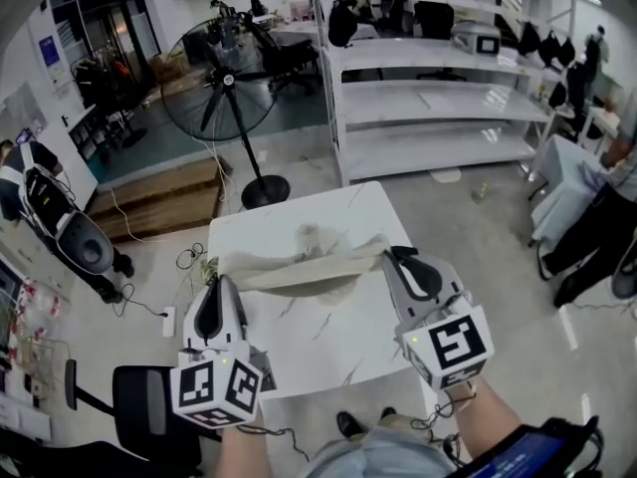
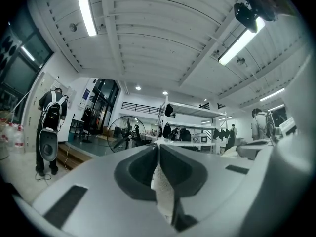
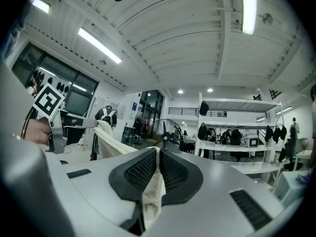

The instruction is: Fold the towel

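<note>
A beige towel (image 1: 304, 265) hangs stretched between my two grippers above the white marble table (image 1: 338, 342), sagging in the middle with a fold trailing on the tabletop. My left gripper (image 1: 221, 279) is shut on the towel's left corner; the cloth (image 2: 163, 191) shows pinched between its dark pads. My right gripper (image 1: 390, 254) is shut on the right corner, and towel cloth (image 3: 153, 191) hangs out from between its closed pads. In the right gripper view the towel (image 3: 111, 142) runs off to the left toward the other gripper. Both grippers point level, away from me.
A black standing fan (image 1: 221, 88) stands on the floor beyond the table. White shelving (image 1: 438, 98) lies at the back right. A black office chair (image 1: 134, 401) sits at the table's near left. A person (image 1: 597, 217) stands at the right edge.
</note>
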Demonstrator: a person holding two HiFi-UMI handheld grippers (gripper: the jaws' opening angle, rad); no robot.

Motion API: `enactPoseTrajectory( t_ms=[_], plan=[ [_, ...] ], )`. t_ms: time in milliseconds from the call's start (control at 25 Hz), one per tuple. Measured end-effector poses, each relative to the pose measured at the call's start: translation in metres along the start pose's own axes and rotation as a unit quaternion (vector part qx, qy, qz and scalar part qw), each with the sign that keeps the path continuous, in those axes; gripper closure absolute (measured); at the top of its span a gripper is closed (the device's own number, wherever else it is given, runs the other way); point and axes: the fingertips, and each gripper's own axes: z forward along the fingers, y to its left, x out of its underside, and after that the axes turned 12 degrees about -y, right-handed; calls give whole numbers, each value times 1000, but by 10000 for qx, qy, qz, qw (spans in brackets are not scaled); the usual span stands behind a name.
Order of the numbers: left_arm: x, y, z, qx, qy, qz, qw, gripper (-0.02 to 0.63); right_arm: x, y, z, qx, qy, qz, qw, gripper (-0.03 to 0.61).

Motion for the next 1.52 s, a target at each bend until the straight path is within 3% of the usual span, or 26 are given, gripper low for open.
enactPoseTrajectory(
  t_ms=[440,680,1400,1520],
  plan=[
    [39,-33,-117,-313,560,13,9979,594,38,36,-111,-301,515,259,9979,540],
    [87,-36,-185,-425,1000,133,9940,592,87,66,-169,-458,1046,313,9930,538],
    [245,-34,-282,-456,2543,32,9660,589,228,109,-248,-609,2334,726,9678,537],
    [268,-39,-296,-371,2781,-8,9598,558,253,113,-262,-657,2554,777,9615,535]
  ],
)
